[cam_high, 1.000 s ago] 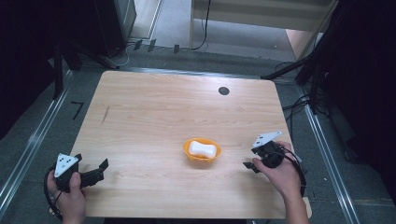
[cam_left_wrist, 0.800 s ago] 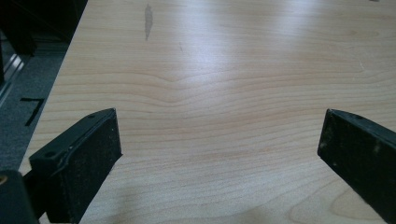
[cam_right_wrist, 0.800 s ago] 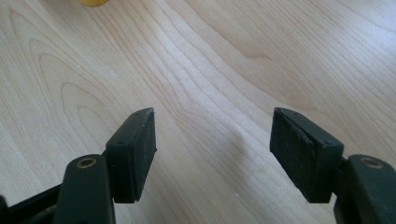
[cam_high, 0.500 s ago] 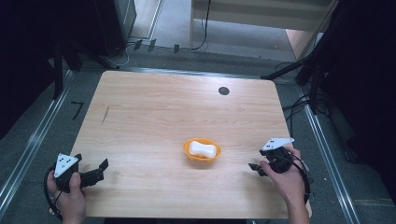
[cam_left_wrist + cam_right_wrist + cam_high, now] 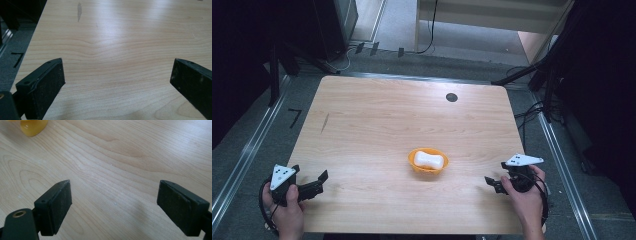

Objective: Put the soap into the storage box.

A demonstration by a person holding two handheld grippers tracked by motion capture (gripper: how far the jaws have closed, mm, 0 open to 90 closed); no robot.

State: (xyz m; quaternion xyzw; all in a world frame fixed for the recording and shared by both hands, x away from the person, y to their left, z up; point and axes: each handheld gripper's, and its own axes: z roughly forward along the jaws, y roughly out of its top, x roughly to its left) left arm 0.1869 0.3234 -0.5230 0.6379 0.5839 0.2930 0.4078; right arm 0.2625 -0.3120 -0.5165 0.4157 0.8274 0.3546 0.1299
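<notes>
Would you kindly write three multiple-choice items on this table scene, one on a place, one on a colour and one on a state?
1. Where does the bowl stand on the table?
A. Near the middle, toward the person's side
B. At the far left corner
C. On the floor beside it

2. What colour is the bowl?
A. Blue
B. Orange
C. Black

3. How do the jaws of the right gripper stand?
A. Clamped on the bowl
C. Shut on a cloth
B. Apart, with bare wood between them

Answers:
1 A, as the high view shows it between the left gripper and the right one, nearer the close edge.
2 B, as its rim is orange around the white lump inside.
3 B, as the right gripper view shows only table between the pads; they have just been opening.
</notes>
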